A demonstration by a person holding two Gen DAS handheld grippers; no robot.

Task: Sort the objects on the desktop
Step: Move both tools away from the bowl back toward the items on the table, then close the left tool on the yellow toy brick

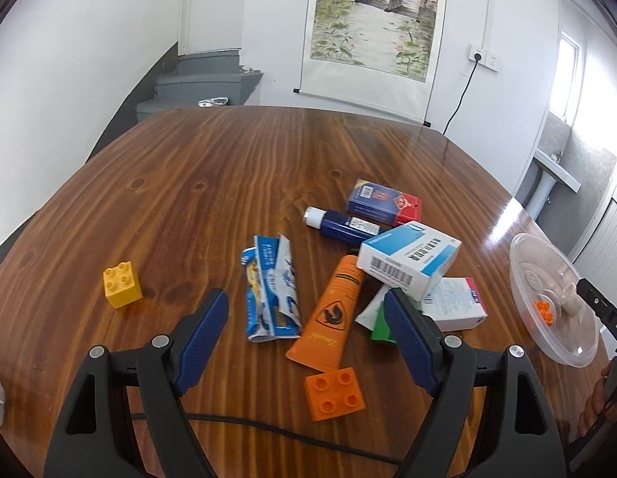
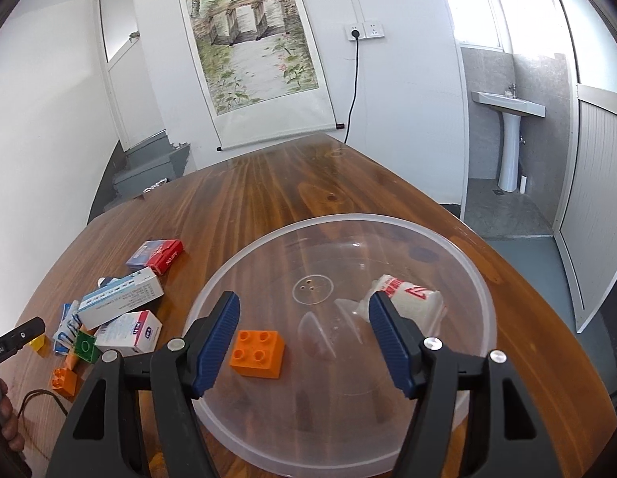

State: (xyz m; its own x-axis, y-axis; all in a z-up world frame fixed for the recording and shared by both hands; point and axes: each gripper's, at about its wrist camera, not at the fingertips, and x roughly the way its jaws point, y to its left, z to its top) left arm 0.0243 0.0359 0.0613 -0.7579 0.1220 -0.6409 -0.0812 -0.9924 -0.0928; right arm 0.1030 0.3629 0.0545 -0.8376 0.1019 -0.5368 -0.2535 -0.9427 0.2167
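Note:
In the left wrist view my left gripper [image 1: 306,318] is open and empty, hovering above a pile: an orange tube [image 1: 332,314], a crumpled blue-white packet [image 1: 272,290], a green brick [image 1: 382,330] and an orange brick [image 1: 334,394] close in front. A yellow brick [image 1: 122,285] stands apart on the left. In the right wrist view my right gripper [image 2: 304,330] is open over a clear plastic bowl [image 2: 483,290]. The bowl holds an orange brick [image 2: 257,353] beside the left finger, untouched, and a white packet [image 2: 404,298] partly behind the right finger.
The pile on the wooden table [image 1: 228,167] also has a blue-white box [image 1: 408,263], a white box [image 1: 455,304], a blue-red box [image 1: 382,203] and a dark blue bottle [image 1: 340,225]. A black cable [image 1: 268,424] runs along the near edge. The bowl [image 1: 519,271] sits at the table's right edge.

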